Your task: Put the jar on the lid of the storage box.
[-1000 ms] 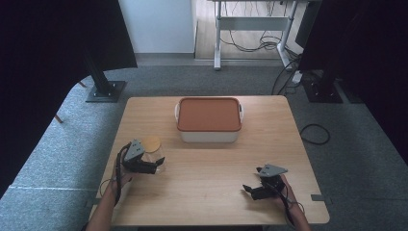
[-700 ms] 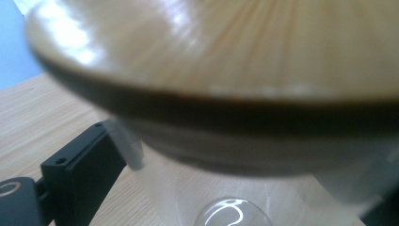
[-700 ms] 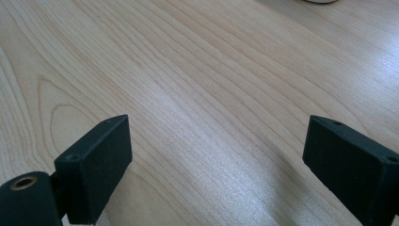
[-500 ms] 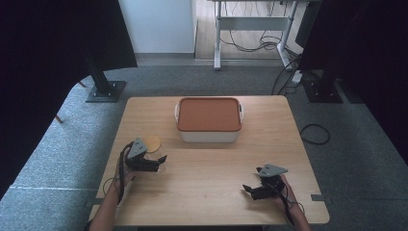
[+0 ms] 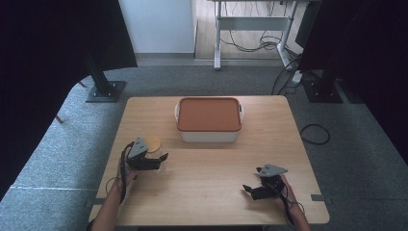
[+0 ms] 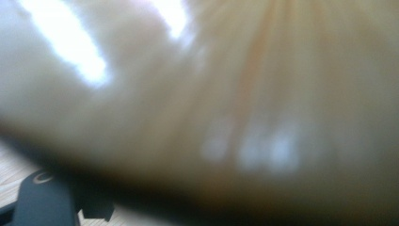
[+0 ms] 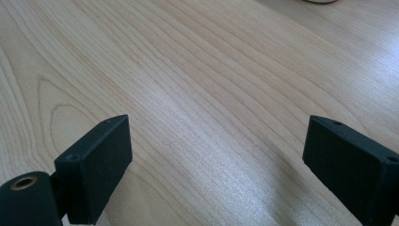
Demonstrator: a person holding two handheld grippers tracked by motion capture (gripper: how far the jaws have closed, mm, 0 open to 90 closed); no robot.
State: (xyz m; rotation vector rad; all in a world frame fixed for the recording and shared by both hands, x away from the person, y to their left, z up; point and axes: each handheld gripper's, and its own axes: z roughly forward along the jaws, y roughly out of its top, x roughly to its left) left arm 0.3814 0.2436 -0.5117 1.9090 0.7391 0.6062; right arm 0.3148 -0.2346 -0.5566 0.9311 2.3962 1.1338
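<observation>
A small clear jar with a tan lid (image 5: 153, 143) stands at the table's left. My left gripper (image 5: 160, 160) lies right against the jar's near side, jaws pointing right. Its jaws have just been closing. In the left gripper view a blurred tan and glassy surface, the jar (image 6: 226, 94), sits close in front of the camera, with one black fingertip (image 6: 44, 200) showing low at the left. Whether the pads press on the jar is unclear. My right gripper (image 5: 251, 189) rests near the front right, open (image 7: 221, 165) over bare wood.
A white box with an orange lid (image 5: 209, 115) stands at the middle back of the wooden table (image 5: 211, 163). Grey carpet surrounds the table, with a black stand foot (image 5: 103, 89) at the back left and cables (image 5: 315, 134) on the floor to the right.
The left gripper's jaws have drawn closer together beside the jar, and the hand shifted only slightly. The right gripper has stayed where it was.
</observation>
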